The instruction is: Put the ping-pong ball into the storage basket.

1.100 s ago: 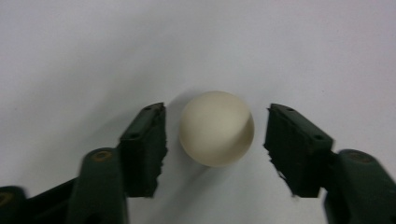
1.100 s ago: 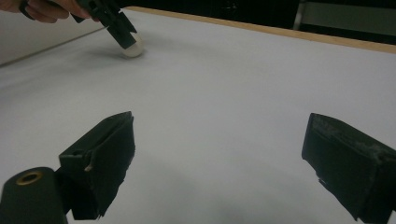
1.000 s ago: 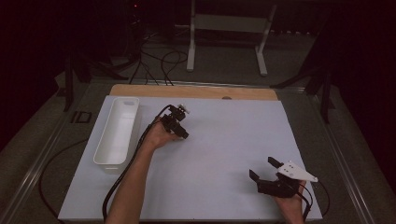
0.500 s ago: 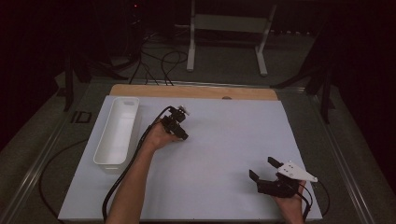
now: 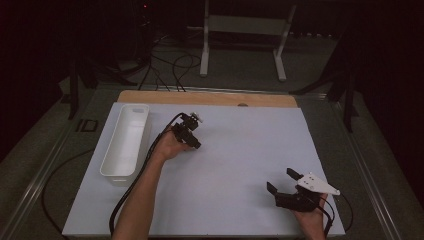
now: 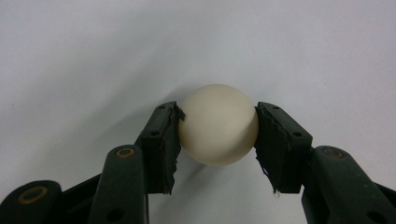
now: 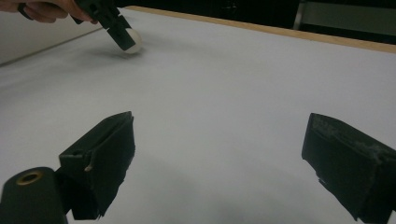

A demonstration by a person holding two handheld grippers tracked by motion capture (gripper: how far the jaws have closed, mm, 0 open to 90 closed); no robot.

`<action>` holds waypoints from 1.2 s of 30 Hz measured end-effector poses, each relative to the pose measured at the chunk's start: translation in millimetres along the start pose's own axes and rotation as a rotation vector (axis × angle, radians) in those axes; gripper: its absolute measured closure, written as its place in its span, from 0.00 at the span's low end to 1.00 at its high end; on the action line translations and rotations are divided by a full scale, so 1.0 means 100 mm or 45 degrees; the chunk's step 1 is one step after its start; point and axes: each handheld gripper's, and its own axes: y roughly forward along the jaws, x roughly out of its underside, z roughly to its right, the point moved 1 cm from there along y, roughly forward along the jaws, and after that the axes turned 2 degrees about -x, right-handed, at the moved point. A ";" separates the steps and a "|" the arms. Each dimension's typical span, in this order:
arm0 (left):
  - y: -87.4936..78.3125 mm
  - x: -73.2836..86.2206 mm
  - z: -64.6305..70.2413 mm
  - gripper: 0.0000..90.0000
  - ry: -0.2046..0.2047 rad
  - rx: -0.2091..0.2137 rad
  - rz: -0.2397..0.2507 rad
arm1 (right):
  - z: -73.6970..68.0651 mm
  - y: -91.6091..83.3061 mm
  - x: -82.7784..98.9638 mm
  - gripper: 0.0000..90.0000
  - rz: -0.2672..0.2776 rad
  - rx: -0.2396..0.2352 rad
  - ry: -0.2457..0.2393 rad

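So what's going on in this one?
A person at a white-covered table holds a two-jaw tool in each hand. The left tool has just closed on a small cream-white ball, its black pads pressing the ball from both sides just above the table surface. A long white plastic tray stands to the left of that hand. The right tool rests near the table's front right corner, jaws wide apart with nothing between them.

White table sheet (image 5: 240, 150) with long white tray (image 5: 126, 141).
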 end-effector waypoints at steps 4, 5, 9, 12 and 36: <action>-0.03 0.00 0.00 0.57 0.003 -0.011 0.004 | 0.00 0.00 0.00 0.10 -0.002 -0.001 0.001; -0.04 0.01 -0.01 0.57 0.004 -0.019 0.004 | -0.01 0.00 0.00 0.10 -0.004 0.001 0.003; -0.06 0.01 -0.01 0.57 0.006 -0.026 0.005 | -0.01 0.00 0.00 0.10 -0.004 -0.001 0.000; -0.07 0.01 -0.01 0.57 0.003 -0.028 0.006 | -0.01 0.00 0.00 0.10 -0.004 0.000 -0.001; -0.27 0.01 0.00 0.57 -0.023 -0.081 0.051 | -0.01 0.01 0.00 0.10 -0.006 -0.003 0.000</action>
